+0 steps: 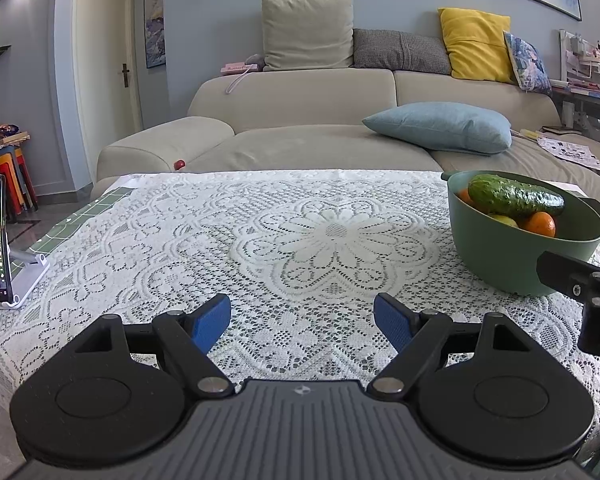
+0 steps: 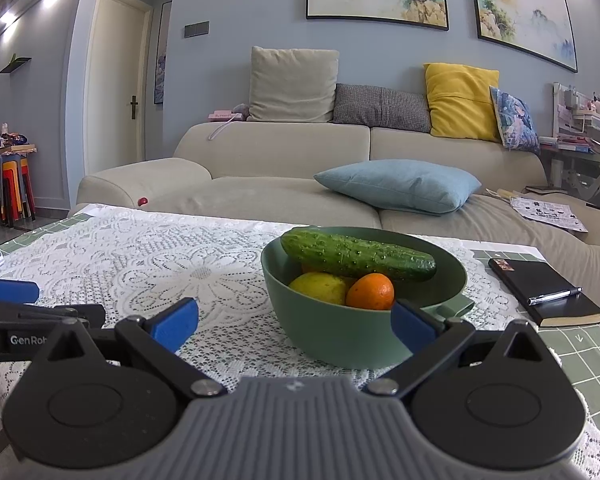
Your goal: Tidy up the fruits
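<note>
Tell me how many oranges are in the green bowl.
2 show. One orange sits at the front of the green bowl, beside the lemon. A second orange peeks out behind the cucumber. More may be hidden underneath.

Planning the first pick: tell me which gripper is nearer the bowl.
Right. The right gripper sits just in front of the bowl, jaws open toward it. The left gripper is open over bare lace, with the bowl off to its right.

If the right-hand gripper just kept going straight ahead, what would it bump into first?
Most likely the green bowl: it sits right ahead of the open right gripper, between its blue fingers, holding a cucumber, an orange and a lemon. How near is hard to judge.
</note>
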`<state>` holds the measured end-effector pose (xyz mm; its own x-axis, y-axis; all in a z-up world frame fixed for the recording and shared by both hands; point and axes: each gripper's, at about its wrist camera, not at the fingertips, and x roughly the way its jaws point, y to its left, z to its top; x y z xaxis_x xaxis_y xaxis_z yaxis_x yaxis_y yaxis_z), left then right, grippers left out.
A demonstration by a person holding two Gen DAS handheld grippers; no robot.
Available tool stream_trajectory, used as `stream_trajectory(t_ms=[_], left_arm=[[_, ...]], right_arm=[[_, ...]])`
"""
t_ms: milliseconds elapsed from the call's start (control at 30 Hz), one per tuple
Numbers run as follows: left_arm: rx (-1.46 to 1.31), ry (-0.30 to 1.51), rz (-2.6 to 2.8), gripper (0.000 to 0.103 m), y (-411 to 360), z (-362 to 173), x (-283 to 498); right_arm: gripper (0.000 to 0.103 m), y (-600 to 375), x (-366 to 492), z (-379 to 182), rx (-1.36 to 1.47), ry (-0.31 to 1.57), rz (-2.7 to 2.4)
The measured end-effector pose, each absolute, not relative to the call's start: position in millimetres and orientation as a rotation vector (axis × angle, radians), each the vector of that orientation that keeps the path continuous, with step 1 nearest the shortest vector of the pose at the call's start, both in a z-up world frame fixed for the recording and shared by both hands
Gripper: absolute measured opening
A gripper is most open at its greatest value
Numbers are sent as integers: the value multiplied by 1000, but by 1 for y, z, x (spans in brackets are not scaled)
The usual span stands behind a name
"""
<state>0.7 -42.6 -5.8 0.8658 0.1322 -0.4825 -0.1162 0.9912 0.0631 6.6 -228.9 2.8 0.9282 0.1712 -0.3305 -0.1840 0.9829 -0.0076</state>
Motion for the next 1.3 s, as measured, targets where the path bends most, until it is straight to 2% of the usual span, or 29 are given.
stream_trajectory(t_ms=[1300], left_arm=[[34, 508, 128, 95, -39, -4, -1]], right_arm=[[99, -229, 7, 3, -38, 338, 182]])
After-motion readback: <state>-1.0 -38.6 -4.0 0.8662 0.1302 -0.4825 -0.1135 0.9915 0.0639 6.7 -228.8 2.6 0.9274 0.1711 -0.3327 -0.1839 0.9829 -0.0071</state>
